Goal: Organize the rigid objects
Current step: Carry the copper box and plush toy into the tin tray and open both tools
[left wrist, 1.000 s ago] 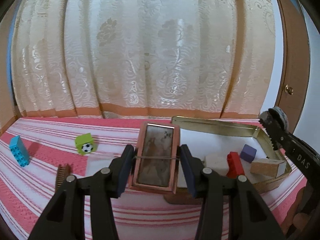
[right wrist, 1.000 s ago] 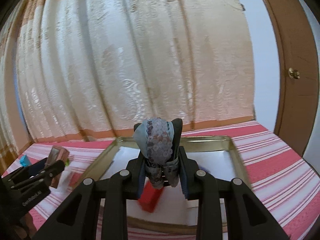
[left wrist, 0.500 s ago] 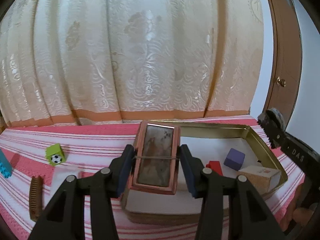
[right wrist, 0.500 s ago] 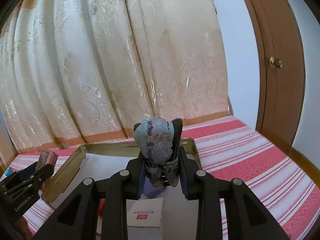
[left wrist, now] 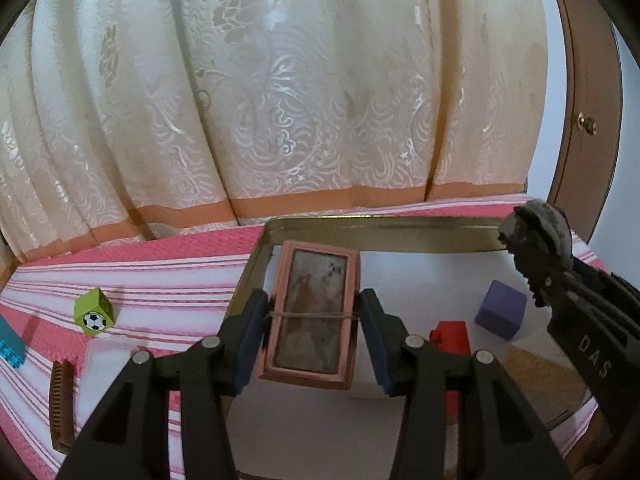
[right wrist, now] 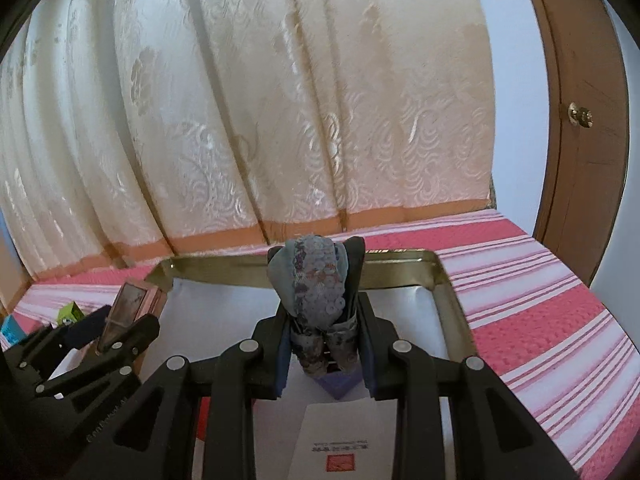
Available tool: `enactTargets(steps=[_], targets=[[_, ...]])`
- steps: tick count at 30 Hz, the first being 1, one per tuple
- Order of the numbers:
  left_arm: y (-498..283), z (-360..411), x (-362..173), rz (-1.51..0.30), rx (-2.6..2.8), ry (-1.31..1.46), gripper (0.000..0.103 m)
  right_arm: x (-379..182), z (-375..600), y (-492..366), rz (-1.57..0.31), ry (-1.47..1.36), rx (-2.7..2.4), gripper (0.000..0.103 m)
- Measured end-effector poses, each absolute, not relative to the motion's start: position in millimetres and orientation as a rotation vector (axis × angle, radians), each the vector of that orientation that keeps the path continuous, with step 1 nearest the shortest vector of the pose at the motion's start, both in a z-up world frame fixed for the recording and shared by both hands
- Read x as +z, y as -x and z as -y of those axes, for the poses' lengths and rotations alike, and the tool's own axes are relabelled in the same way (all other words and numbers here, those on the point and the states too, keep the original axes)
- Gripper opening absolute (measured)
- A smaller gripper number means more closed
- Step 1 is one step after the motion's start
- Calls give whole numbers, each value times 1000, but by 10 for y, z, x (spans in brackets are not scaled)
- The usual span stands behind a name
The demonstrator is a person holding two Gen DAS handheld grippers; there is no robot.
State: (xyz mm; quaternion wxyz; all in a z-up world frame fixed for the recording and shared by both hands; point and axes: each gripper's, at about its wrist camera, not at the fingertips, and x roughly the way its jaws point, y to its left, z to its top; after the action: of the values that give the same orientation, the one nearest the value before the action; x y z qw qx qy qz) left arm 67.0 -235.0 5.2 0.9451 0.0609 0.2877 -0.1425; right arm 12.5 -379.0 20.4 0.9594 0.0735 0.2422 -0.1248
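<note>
Two close wrist views facing curtain (left wrist: pixel 280 100), sharing tray (right wrist: pixel 448 280)

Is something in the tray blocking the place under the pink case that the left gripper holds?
Nothing visible does. Below the pink case the tray floor is bare white; the red block and purple cube lie off to the right.

A bed covered in a pink cloth with white stripes (left wrist: pixel 160 272) carries everything. Directly on it lies a shallow rectangular gold metal tray (left wrist: pixel 384 227), with white lining. To the tray's left rest a green cube printed with a football (left wrist: pixel 94 312), a blue studded brick (left wrist: pixel 10 345), a brown ridged comb (left wrist: pixel 62 404) and a pale translucent block (left wrist: pixel 105 356).
</note>
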Motion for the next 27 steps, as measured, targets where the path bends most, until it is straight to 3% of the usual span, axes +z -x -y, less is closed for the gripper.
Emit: enactTargets(steps=[22, 23, 24, 26, 27], targets=[[-797, 2376, 0, -635, -232, -127, 50, 153, 3703, -221, -531, -133, -205, 33], [-779, 2376, 8, -626, -229, -129, 59, 159, 3700, -215, -528, -132, -209, 43], [-753, 2374, 19, -615, -229, -131, 67, 163, 3705, -207, -526, -134, -212, 60], [-650, 2361, 58, -572, -230, -134, 102, 192, 3726, -147, -493, -145, -239, 81], [-603, 2350, 80, -548, -229, -133, 102, 214, 3741, -100, -466, -154, -250, 84]])
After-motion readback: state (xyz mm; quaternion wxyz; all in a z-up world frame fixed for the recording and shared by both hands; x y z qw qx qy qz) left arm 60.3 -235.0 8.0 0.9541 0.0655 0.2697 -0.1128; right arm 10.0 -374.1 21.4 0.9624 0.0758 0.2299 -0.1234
